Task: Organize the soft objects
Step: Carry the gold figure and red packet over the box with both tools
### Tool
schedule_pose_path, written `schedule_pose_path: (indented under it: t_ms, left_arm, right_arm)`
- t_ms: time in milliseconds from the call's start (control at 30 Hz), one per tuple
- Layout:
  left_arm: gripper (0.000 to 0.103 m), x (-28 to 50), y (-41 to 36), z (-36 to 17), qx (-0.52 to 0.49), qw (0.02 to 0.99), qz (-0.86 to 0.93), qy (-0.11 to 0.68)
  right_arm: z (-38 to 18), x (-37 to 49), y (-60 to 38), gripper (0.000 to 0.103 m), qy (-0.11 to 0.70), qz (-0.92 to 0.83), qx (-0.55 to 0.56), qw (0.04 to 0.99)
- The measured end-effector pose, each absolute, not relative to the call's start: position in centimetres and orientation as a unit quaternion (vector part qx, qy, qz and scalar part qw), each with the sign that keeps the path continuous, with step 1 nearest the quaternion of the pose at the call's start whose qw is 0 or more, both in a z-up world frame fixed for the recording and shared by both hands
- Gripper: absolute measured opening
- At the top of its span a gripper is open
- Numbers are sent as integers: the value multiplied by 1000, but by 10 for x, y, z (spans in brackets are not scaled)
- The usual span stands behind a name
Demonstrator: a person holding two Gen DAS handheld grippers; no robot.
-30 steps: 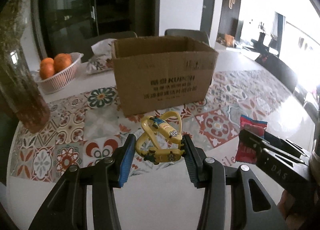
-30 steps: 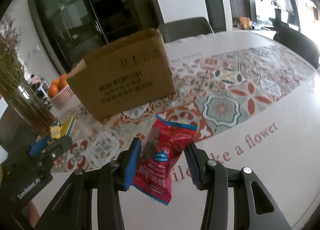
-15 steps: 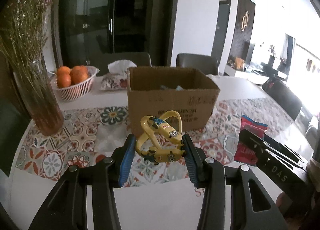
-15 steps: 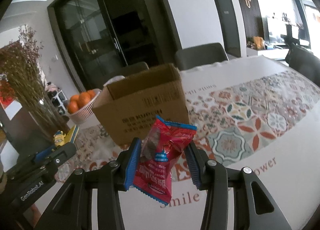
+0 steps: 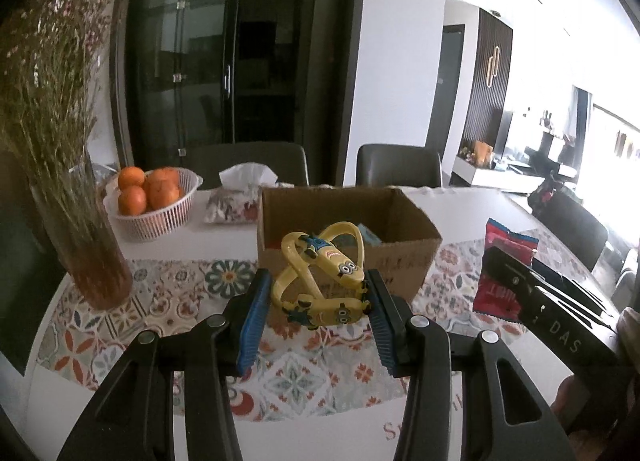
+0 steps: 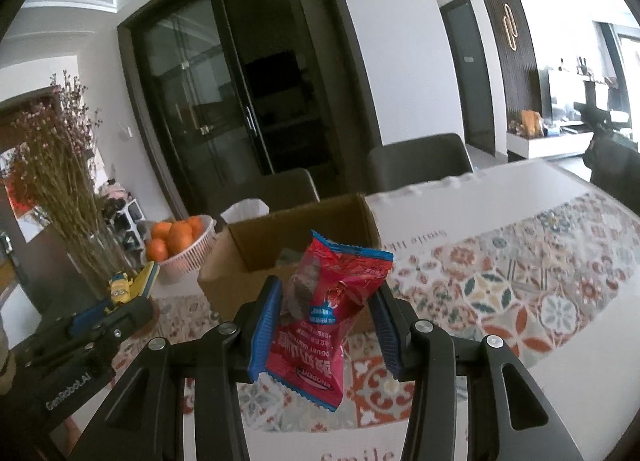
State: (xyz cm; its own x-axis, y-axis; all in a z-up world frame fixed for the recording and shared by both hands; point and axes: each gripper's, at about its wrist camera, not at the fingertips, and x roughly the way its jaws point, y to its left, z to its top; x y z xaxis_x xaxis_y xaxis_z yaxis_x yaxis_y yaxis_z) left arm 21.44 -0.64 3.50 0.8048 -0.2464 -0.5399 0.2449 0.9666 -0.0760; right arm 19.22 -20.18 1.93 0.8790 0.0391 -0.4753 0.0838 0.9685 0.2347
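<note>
My left gripper (image 5: 318, 311) is shut on a yellow minion strap toy (image 5: 322, 281) and holds it in the air in front of the open cardboard box (image 5: 412, 217). My right gripper (image 6: 326, 325) is shut on a red snack packet (image 6: 326, 317), also raised, just before the same box (image 6: 236, 237). The red packet (image 5: 502, 269) and the right gripper show at the right of the left wrist view. The minion toy (image 6: 124, 287) and the left gripper show at the lower left of the right wrist view. Something pale blue lies inside the box (image 5: 370, 237).
A glass vase of dried flowers (image 5: 80, 229) stands at the left. A white basket of oranges (image 5: 154, 201) and a tissue pack (image 5: 238, 201) stand behind the box. Dark chairs (image 5: 400, 165) line the table's far side. A patterned tablecloth (image 6: 520, 289) covers the table.
Both grippers have risen with their objects; the views now look down over the box rim into its open top.
</note>
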Motion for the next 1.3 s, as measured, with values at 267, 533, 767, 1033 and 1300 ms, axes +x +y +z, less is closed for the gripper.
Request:
schedule_pose_path:
  t_ms: [267, 533, 767, 1033, 1300]
  left_arm:
    - [46, 240, -12, 41, -7, 952, -130, 278]
    - [46, 272, -18, 39, 0, 952, -128, 279]
    - [46, 297, -22, 34, 5, 950, -126, 285]
    - [46, 322, -27, 28, 14, 948, -126, 293]
    - [46, 348, -31, 13, 18, 942, -126, 312]
  right_arm:
    - [36, 215, -204, 46, 230, -3, 113, 967]
    - [39, 247, -206, 46, 228, -1, 95, 969]
    - [37, 275, -208, 46, 234, 2, 84, 969]
    - [35, 300, -209, 46, 237, 5, 66, 969]
    - [27, 323, -208, 46, 247, 12, 49, 968]
